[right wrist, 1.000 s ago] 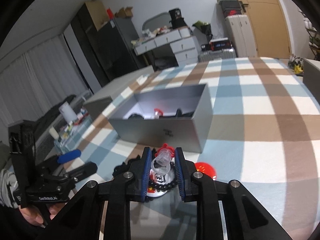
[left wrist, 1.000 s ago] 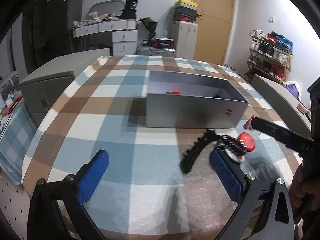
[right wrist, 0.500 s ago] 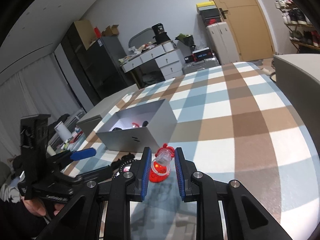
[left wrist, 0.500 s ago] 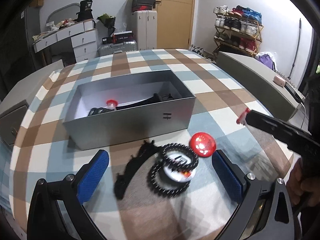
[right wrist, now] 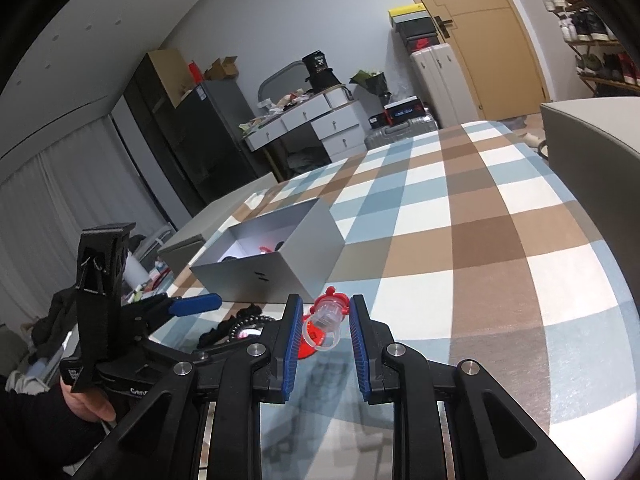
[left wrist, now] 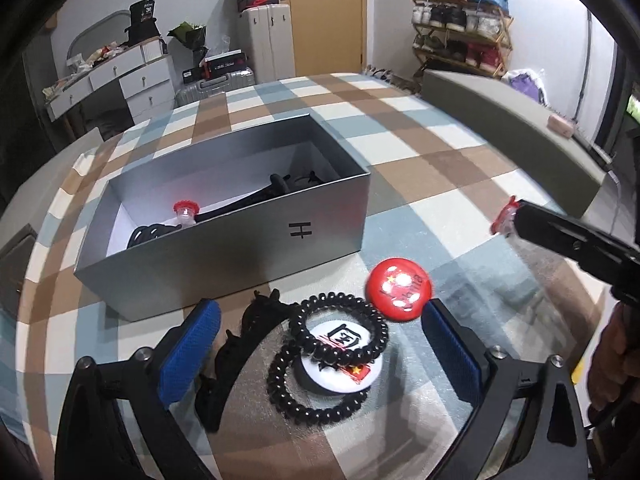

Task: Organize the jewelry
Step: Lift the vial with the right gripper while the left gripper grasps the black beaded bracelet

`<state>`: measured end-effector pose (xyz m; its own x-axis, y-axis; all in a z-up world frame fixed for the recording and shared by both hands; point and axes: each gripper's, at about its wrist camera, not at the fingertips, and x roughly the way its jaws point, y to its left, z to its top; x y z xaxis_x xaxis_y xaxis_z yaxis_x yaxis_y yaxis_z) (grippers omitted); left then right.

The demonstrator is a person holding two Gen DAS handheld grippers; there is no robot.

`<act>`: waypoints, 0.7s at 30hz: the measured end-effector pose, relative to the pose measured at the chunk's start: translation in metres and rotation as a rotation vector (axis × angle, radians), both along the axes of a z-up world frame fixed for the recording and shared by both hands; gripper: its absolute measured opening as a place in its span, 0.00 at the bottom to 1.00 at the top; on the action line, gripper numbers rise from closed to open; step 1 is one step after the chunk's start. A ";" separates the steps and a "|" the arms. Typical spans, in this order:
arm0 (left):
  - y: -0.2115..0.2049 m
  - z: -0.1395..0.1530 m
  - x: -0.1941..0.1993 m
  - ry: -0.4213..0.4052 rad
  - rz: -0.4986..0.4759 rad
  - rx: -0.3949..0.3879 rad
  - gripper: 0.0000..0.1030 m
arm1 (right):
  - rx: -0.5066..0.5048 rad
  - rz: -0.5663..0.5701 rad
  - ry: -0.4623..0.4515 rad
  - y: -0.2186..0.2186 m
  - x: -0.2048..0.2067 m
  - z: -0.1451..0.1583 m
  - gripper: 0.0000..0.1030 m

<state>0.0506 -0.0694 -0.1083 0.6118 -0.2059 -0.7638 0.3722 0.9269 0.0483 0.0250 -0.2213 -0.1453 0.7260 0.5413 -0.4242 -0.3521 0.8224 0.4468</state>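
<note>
Now, in the left wrist view, the left gripper (left wrist: 316, 350) is hovering with fingers spread wide over black bead bracelets (left wrist: 336, 354) lying on the checkered bench (left wrist: 440, 168), just before the grey box (left wrist: 224, 240). In the right wrist view, the right gripper (right wrist: 325, 334) is holding a clear red-capped ring (right wrist: 327, 314) between its fingers, above the bench beside the box (right wrist: 276, 264).

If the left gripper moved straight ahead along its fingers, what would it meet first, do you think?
Probably the black bead bracelet lying over the white badge, which sit between the open left gripper's fingers; beyond them stands the grey box. Depth is uncertain.
</note>
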 end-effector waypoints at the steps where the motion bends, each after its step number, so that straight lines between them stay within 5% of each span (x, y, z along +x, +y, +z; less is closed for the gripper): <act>1: -0.002 -0.001 0.000 0.000 -0.002 0.016 0.90 | -0.001 -0.004 0.001 -0.001 0.000 -0.001 0.22; 5: -0.009 -0.005 -0.002 0.007 -0.030 0.049 0.75 | 0.020 -0.021 0.009 -0.009 0.000 -0.003 0.22; 7: -0.012 -0.009 -0.001 0.019 -0.036 0.087 0.57 | 0.021 -0.025 0.007 -0.011 -0.001 -0.002 0.22; 10: -0.013 -0.007 -0.003 0.011 -0.050 0.100 0.44 | 0.020 -0.027 0.003 -0.011 -0.003 0.000 0.22; 21: -0.003 0.012 -0.012 -0.027 -0.049 0.031 0.38 | 0.009 -0.019 0.004 -0.007 -0.005 0.004 0.22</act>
